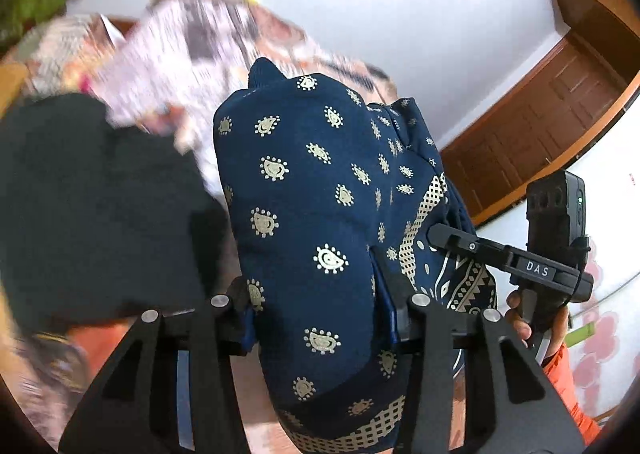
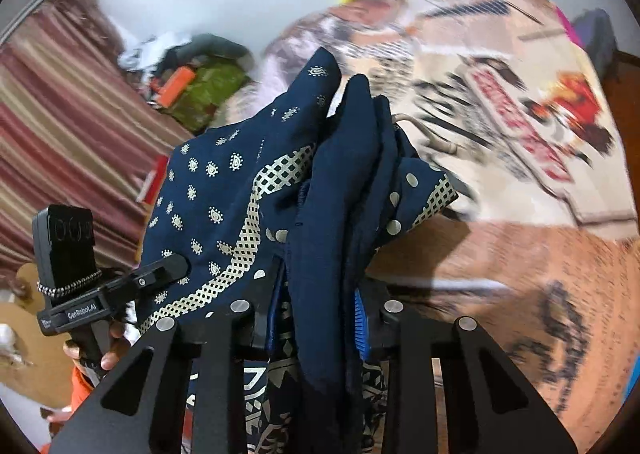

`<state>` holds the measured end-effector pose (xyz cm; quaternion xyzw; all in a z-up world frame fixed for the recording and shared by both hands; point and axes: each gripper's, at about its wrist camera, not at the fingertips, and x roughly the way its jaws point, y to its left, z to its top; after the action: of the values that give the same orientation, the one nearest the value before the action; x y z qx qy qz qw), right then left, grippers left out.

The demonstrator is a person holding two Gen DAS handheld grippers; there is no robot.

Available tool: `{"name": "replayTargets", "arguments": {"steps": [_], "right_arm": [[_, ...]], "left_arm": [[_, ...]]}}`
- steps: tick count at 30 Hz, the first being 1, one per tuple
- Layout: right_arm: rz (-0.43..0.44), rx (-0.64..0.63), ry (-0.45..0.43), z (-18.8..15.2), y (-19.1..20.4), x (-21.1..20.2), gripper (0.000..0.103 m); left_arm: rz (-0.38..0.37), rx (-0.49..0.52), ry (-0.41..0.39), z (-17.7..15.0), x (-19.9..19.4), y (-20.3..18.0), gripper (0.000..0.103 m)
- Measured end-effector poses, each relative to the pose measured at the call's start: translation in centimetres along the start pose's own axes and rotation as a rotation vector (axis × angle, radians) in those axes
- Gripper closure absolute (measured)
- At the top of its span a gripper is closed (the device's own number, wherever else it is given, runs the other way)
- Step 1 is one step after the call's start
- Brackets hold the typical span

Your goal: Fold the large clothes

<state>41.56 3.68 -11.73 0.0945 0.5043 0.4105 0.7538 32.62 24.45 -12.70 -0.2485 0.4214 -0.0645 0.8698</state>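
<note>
the left tongs (image 1: 316, 318) are clamped on a bunched fold of the navy printed garment (image 1: 320, 181), which drapes up over their fingers. the right tongs (image 2: 320, 318) pinch another thick bunch of the same cloth, just beside the left tongs. beyond both lies a blurred patterned bedsheet (image 2: 500, 101).

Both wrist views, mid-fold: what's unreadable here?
- Left wrist: navy printed garment drapes over the left gripper; fingertips hidden.
- Right wrist: bunched folds cover the right gripper; grip point hidden.
- Both: bedspread motion-blurred, print unreadable.
- Garment's full shape cut off by the bottom edge.
</note>
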Motion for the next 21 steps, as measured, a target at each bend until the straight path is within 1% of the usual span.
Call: {"name": "replayTargets", "arguments": {"steps": [6, 10, 12, 15, 19, 21], "right_arm": [[0.094, -0.091, -0.035, 3.2, 6.9, 3.1, 0.077], [0.125, -0.153, -0.039, 5.3, 11.0, 6.7, 0.077], [0.124, -0.179, -0.038, 6.0, 12.5, 8.6, 0.077], [0.119, -0.204, -0.035, 6.7, 14.1, 11.4, 0.077], [0.126, -0.187, -0.002, 7.0, 14.0, 15.5, 0.077], [0.118, -0.176, 0.027, 6.2, 13.6, 17.0, 0.077]], "left_arm": [[0.089, 0.024, -0.126, 2.5, -8.3, 3.3, 0.057], [0.134, 0.009, -0.174, 4.3, -11.0, 6.3, 0.057], [0.157, -0.008, -0.191, 5.0, -11.9, 8.3, 0.057], [0.184, -0.037, -0.198, 5.8, -12.2, 11.2, 0.057], [0.213, -0.083, -0.179, 6.0, -11.0, 15.0, 0.057], [0.224, -0.110, -0.159, 5.7, -10.0, 16.9, 0.057]]}}
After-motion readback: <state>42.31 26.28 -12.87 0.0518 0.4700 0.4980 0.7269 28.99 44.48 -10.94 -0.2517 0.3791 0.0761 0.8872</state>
